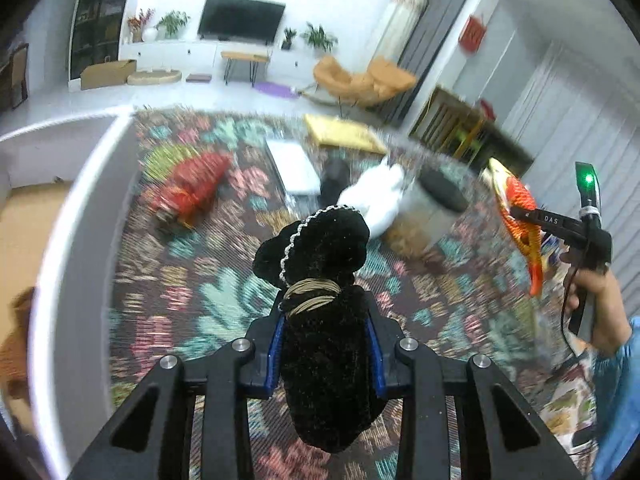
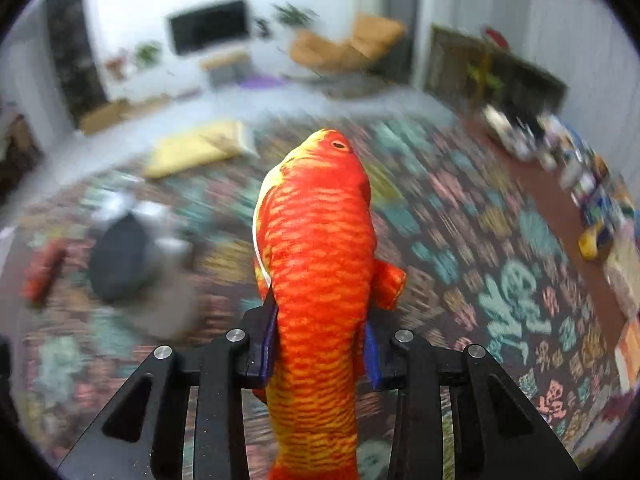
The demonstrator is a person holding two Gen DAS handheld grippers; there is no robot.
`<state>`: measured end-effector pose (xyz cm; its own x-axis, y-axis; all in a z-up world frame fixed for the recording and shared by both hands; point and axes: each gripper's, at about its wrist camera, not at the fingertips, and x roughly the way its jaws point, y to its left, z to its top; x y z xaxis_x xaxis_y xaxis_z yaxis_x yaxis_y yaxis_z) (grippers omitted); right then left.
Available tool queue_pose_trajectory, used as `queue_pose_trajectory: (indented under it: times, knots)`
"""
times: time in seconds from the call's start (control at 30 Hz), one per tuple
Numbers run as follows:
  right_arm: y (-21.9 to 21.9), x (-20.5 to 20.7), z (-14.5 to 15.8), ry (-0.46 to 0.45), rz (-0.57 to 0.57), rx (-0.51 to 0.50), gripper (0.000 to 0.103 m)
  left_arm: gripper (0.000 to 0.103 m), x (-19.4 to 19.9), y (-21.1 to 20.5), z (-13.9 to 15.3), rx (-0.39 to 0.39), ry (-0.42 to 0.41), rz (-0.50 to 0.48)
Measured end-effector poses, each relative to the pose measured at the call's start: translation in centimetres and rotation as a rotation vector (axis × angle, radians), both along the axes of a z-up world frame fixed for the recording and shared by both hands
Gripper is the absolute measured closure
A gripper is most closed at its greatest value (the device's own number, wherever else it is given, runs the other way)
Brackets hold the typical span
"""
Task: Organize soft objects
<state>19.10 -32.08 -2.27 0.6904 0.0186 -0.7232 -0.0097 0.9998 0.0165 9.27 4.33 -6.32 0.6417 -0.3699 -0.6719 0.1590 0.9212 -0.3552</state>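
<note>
Two grasps made: left hand-held gripper [image 1: 326, 354] pinches a black velvet pouch [image 1: 324, 312], right hand-held gripper [image 2: 320, 354] an orange plush fish [image 2: 320, 264]; next, likely carrying both to the bin [image 1: 434, 204] beyond the pouch.

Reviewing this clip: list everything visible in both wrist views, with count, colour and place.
black plush toy: 1, black with a tan cord at the neck, clamped in the left gripper
fish plush: 1, orange-red, clamped in the right gripper
red soft object: 1, red, on the rug, left
white soft object: 1, white, on the rug, centre
bin: 1, pale with a dark inside, beside the white object
yellow cushion: 1, yellow, at the rug's far edge
rug: 1, multicoloured pattern, on the floor
television: 1, black, on the far wall
orange chair: 1, orange, far right
left gripper: 1, black, blue pads
right gripper: 1, black, blue pads
hand: 1, blue sleeve, holding the right gripper
</note>
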Motion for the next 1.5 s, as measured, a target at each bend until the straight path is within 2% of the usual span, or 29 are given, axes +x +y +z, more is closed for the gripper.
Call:
queue_pose_trajectory:
  times: [0.13, 0.17, 0.27, 0.33, 0.37, 0.43, 0.47, 0.53, 0.67, 0.73, 0.8, 0.87, 1.0, 1.07, 1.17, 1.23, 1.33, 1.5]
  knots:
    - [10.2, -3.7, 4.6, -0.027, 0.248, 0.167, 0.066, 0.069, -4.0, 5.6, 3.3, 0.03, -0.05, 0.09]
    - [14.0, -4.8, 5.5, -0.023, 0.335, 0.226, 0.066, 0.069, -5.1, 7.7, 3.9, 0.054, -0.055, 0.134]
    - [22.6, -7.4, 6.4, 0.017, 0.519, 0.345, 0.066, 0.069, -8.4, 13.7, 4.5, 0.143, -0.046, 0.274]
    - [29.1, -9.3, 6.3, 0.06, 0.645, 0.411, 0.062, 0.065, -10.2, 17.0, 4.4, 0.207, -0.019, 0.357]
    - [32.4, -10.3, 6.0, 0.086, 0.703, 0.439, 0.058, 0.059, -11.1, 18.8, 4.1, 0.249, 0.007, 0.411]
    - [36.7, -11.4, 4.9, 0.137, 0.779, 0.512, 0.019, 0.013, -12.3, 21.4, 3.2, 0.303, 0.065, 0.491]
    - [38.7, -11.7, 4.1, 0.168, 0.804, 0.554, 0.018, 0.009, -13.0, 22.7, 2.7, 0.319, 0.08, 0.531]
    - [40.6, -11.8, 2.7, 0.217, 0.809, 0.565, 0.019, 0.008, -14.0, 24.4, 2.3, 0.344, 0.077, 0.602]
    - [37.7, -11.0, 1.1, 0.193, 0.745, 0.54, 0.019, 0.008, -15.1, 25.1, 2.6, 0.354, 0.039, 0.679]
    - [34.3, -10.6, -0.1, 0.132, 0.666, 0.444, 0.019, 0.008, -14.7, 24.0, 2.8, 0.33, 0.013, 0.662]
    - [30.0, -10.3, -1.9, 0.068, 0.559, 0.303, 0.019, 0.008, -13.9, 21.8, 3.2, 0.292, -0.011, 0.602]
    - [25.5, -10.2, -4.6, 0.033, 0.434, 0.154, 0.019, 0.008, -13.0, 18.2, 3.5, 0.253, -0.035, 0.501]
    - [17.0, -9.2, -10.2, 0.059, 0.187, -0.061, 0.019, 0.008, -10.6, 9.1, 3.3, 0.173, -0.042, 0.245]
    - [13.6, -8.7, -12.3, 0.088, 0.09, -0.086, 0.019, 0.007, -9.3, 3.2, 1.7, 0.125, -0.004, 0.087]
    - [9.5, -7.6, -13.9, 0.103, 0.007, -0.096, 0.019, 0.007, -6.6, -2.6, -1.7, 0.13, 0.069, -0.021]
    - [8.4, -7.6, -13.9, 0.1, -0.018, -0.109, 0.019, 0.007, -4.4, -5.0, -4.3, 0.152, 0.101, -0.034]
    - [7.2, -7.4, -14.3, 0.09, -0.02, -0.122, 0.019, 0.007, -2.5, -7.3, -6.6, 0.183, 0.119, -0.037]
    - [6.1, -7.6, -14.4, 0.084, -0.023, -0.115, 0.019, 0.007, 0.2, -9.3, -8.3, 0.248, 0.09, -0.035]
